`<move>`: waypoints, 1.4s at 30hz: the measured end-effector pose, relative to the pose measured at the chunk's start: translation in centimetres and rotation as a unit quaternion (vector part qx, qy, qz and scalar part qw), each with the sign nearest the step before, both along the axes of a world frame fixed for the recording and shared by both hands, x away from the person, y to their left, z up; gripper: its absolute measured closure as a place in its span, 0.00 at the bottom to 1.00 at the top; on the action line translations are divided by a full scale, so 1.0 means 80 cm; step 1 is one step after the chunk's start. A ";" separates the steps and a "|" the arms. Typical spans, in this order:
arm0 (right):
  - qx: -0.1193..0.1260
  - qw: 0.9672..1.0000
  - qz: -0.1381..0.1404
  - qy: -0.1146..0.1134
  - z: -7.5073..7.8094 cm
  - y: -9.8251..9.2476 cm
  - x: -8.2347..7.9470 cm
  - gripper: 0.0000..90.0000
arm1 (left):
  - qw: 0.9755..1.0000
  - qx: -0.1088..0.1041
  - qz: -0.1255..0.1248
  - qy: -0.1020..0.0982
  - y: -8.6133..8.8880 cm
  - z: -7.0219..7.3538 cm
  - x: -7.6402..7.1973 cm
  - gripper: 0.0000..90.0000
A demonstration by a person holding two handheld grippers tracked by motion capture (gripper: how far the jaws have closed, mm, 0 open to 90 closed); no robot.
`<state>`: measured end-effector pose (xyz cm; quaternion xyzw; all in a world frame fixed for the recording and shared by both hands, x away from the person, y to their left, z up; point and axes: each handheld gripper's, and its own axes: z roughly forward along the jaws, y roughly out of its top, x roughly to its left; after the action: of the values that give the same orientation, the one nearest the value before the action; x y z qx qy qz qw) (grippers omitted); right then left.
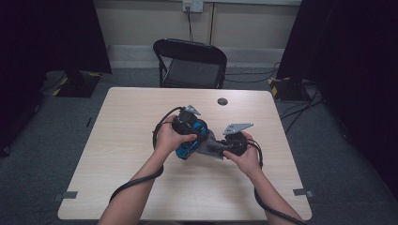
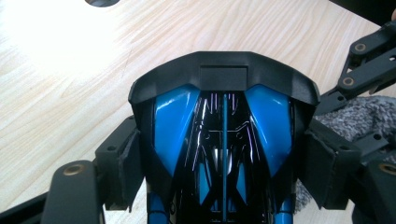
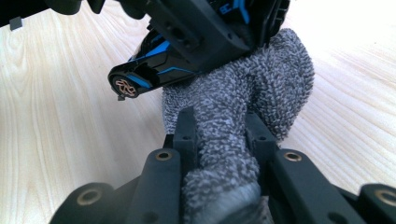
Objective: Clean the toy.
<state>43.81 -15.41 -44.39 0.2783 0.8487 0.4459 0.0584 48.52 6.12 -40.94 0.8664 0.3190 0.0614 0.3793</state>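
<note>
Left gripper [image 2: 223, 154] has its two black jaws squeezed on the sides of a shiny blue and black plastic toy car [image 2: 223, 135]. The car fills the gap between the jaws, and its black end points up to 12 o'clock in the left gripper view. In the high view, the person's left hand [image 1: 168, 138] holds this gripper a little left of the middle of the worktop, and the car pokes out under it toward 5 o'clock.

Right gripper [image 3: 224, 140] has its jaws pinched tight on a fuzzy grey cloth [image 3: 243, 98]. The cloth bunches up between the jaws and puffs out past them toward 12 o'clock in the right gripper view. There it touches the underside of the toy car, which sits at 11 o'clock from the cloth. In the high view, the right hand [image 1: 244, 157] holds this gripper at 3 o'clock from the left one, with the grey cloth between the two.

Both things are held over the middle of the pale wooden worktop [image 1: 141, 197]. A small dark round hole [image 1: 222, 101] sits in the worktop at 12 o'clock from the grippers. A black folding chair [image 1: 190, 63] stands past the far edge.
</note>
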 end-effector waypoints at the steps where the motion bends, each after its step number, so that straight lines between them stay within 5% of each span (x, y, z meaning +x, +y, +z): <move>1: 0.000 1.000 0.001 0.001 0.000 0.001 0.000 0.80 | 1.000 0.002 -0.001 0.000 0.000 0.001 0.001 0.28; 28: -0.010 0.999 0.042 0.017 -0.019 0.032 -0.012 0.80 | 1.000 -0.007 0.015 -0.005 -0.007 0.002 0.015 0.28; 42: -0.003 0.997 0.074 0.037 -0.028 0.050 -0.021 0.80 | 0.999 -0.020 0.022 -0.019 -0.009 0.024 0.020 0.28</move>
<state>42.14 -11.45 -46.62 0.2309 0.8701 0.4354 -0.0051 50.10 5.40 -39.06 0.8502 0.3314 0.0801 0.4012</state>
